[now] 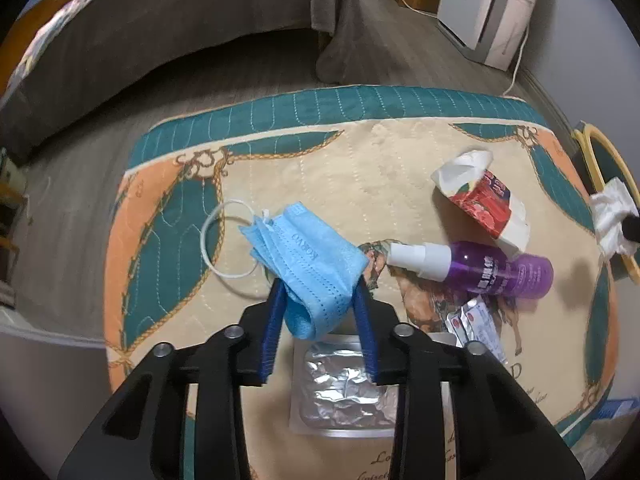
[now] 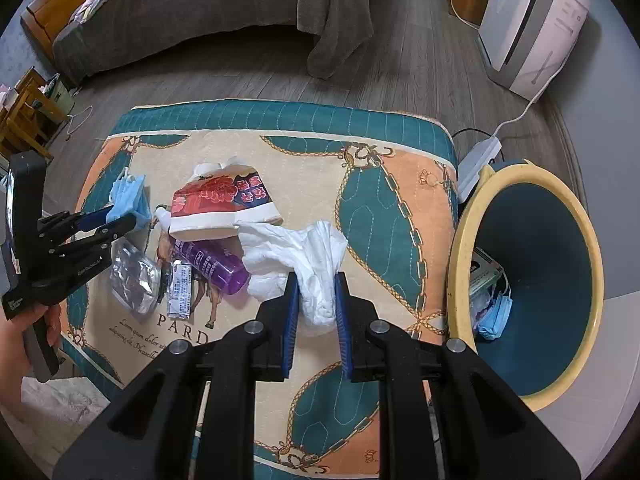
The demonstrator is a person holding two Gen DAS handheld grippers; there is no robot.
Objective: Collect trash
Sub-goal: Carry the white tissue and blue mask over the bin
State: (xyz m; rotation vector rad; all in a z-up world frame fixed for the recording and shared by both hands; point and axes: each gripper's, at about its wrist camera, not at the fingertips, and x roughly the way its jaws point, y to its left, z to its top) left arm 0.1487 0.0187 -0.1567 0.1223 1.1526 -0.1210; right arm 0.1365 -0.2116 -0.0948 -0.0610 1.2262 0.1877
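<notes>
**Asker:** Blue pads first: what does each gripper have?

**Describer:** Nearest the lens, the left gripper [image 1: 320, 280] has its jaws pinched on a crumpled blue face mask [image 1: 308, 268], one white ear loop [image 1: 224, 240] trailing onto the quilted mat [image 1: 360, 160]. The right gripper [image 2: 318, 280] is nearly closed, squeezing a wad of white tissue [image 2: 308, 256].

**Asker:** And beyond them?

**Describer:** Foil tray [image 1: 344, 384], sachets [image 1: 476, 324], a purple spray bottle [image 1: 492, 270] and a torn red carton [image 1: 484, 200] lie loose on the mat. Further right, off the mat, stands a yellow-rimmed bin [image 2: 460, 264] already holding another mask [image 2: 494, 316].

**Asker:** Which step is this?

**Describer:** Seemingly pickup: both pieces gripped, neither binned. Next, I'd judge, each must be carried over the bin's rim and released, keeping the loop from snagging.
</notes>
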